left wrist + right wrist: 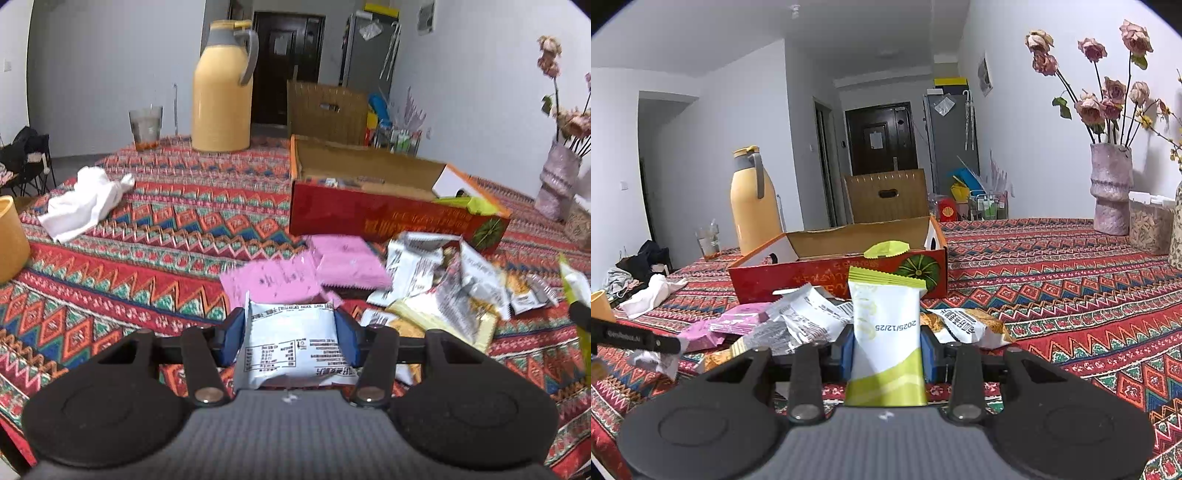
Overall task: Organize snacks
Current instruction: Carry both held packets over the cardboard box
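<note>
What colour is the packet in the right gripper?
White and lime green packet, clearest in the right wrist view.

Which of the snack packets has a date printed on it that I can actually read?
The white-and-green packet held upright in the right tool. It shows 2025/12/25 printed upside down; the loose packets on the table and the white packet in the left tool show no readable date.

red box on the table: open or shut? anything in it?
Open. The red box has no lid over it and its cardboard interior shows; a green snack packet pokes above the front wall. How full it is, cannot tell.
</note>
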A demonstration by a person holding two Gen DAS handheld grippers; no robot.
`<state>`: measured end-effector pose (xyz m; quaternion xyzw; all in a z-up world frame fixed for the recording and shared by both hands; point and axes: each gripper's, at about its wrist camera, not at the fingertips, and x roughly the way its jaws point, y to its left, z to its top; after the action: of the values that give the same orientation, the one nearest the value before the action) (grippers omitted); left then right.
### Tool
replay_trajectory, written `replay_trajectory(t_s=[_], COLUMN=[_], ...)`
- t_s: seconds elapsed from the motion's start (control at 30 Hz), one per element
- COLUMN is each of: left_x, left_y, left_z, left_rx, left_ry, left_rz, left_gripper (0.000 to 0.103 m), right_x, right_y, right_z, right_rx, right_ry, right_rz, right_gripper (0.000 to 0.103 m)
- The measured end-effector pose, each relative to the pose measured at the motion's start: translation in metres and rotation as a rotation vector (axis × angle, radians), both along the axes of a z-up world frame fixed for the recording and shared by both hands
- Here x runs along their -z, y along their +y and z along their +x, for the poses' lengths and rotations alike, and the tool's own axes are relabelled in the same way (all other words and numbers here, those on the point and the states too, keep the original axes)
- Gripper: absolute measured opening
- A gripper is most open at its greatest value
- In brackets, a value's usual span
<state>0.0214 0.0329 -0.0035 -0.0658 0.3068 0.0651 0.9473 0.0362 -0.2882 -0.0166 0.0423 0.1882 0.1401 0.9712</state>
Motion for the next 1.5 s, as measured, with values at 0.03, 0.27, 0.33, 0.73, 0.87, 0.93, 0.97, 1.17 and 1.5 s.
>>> replay_trajectory(t_s=[0.03,0.27,0.33,0.73,0.87,0.93,0.97,1.17,1.5], left_x=[-0.003,-0.021,-0.026,-0.053,-0.061,-0.065,-0.067,-0.075,-0.084], left_y=[-0.001,-0.002,-0.003,-0.005,-0.008,-0.011,-0.012,-0.02,-0.024], left_z=[-0.002,-0.005,-0.003,0.027,0.043,0.053,0.058,0.089,0.149], left_rx=[0.0,0.007,0.009,0.012,0.023,0.028,0.031,0.045,0.044], left_ry=[-0.01,-0.068,-0.083,-0.153,-0.172,-0.177,-0.179,-0.184,-0.165], left_rz=[0.001,0.005,0.008,0.015,0.013,0.015,0.017,0.018,0.024], left_gripper=[0.053,0.053,0.053,0.053,0.053,0.053,0.053,0.053,0.053], right_x=[-0.001,-0.008,-0.011,-0.027,-0.032,-0.035,-0.037,-0.048,-0.067], right_y=[0.001,0.007,0.009,0.02,0.026,0.028,0.029,0.038,0.06], right_z=[-0.001,-0.006,-0.005,0.02,0.036,0.045,0.05,0.082,0.15], right_rx=[-0.002,-0.015,-0.018,-0.022,-0.02,-0.019,-0.017,-0.015,-0.033], right_ry=[-0.003,-0.029,-0.036,-0.079,-0.087,-0.092,-0.095,-0.11,-0.107], right_rz=[0.0,-0.001,-0.002,0.007,0.016,0.02,0.022,0.028,0.01], right_gripper=[0.035,0.035,0.035,0.035,0.035,0.035,0.035,0.035,0.035])
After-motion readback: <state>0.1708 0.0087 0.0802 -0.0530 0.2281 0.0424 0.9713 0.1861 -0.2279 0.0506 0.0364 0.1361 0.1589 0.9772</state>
